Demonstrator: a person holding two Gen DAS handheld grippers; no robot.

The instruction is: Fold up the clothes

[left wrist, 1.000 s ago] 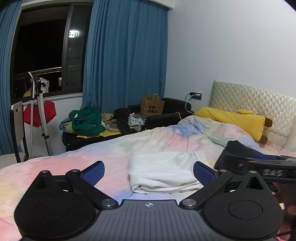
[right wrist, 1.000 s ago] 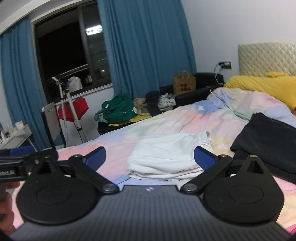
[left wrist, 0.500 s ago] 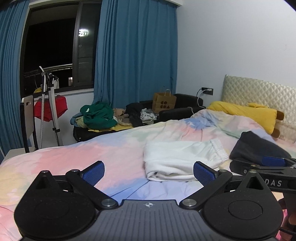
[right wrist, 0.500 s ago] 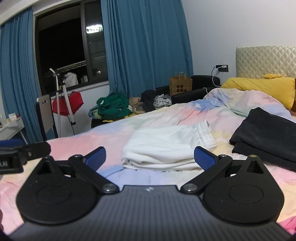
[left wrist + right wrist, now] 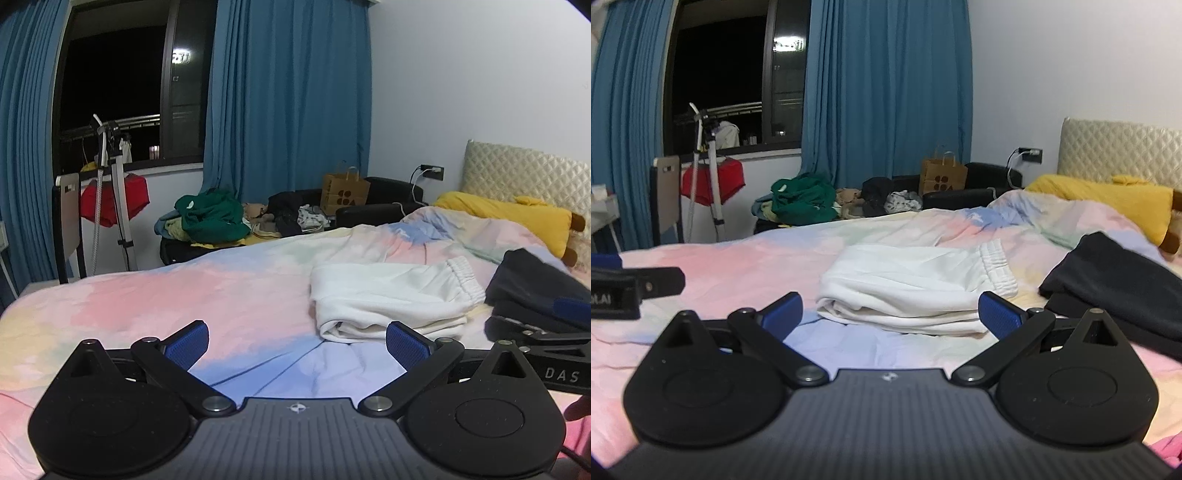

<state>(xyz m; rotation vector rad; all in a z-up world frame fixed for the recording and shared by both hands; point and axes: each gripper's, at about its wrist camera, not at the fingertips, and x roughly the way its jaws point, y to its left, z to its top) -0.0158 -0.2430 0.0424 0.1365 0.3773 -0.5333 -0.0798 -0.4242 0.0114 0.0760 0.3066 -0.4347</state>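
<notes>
Left gripper (image 5: 297, 341) and right gripper (image 5: 890, 315): jaws spread wide, both empty, held above the bed (image 5: 155, 302). Folded white pants (image 5: 908, 291) lie on the pastel cover ahead of both, waistband to the right. Folded black garment (image 5: 1115, 284) just right of them, apart.

One bed (image 5: 746, 266) carries two folded garments: one white (image 5: 912, 288), one black (image 5: 1115, 284). One yellow pillow (image 5: 1108, 199). Two claws: left (image 5: 297, 341), right (image 5: 890, 314). One paper bag (image 5: 942, 177), two blue curtains (image 5: 886, 92), one tripod (image 5: 705, 177).
</notes>
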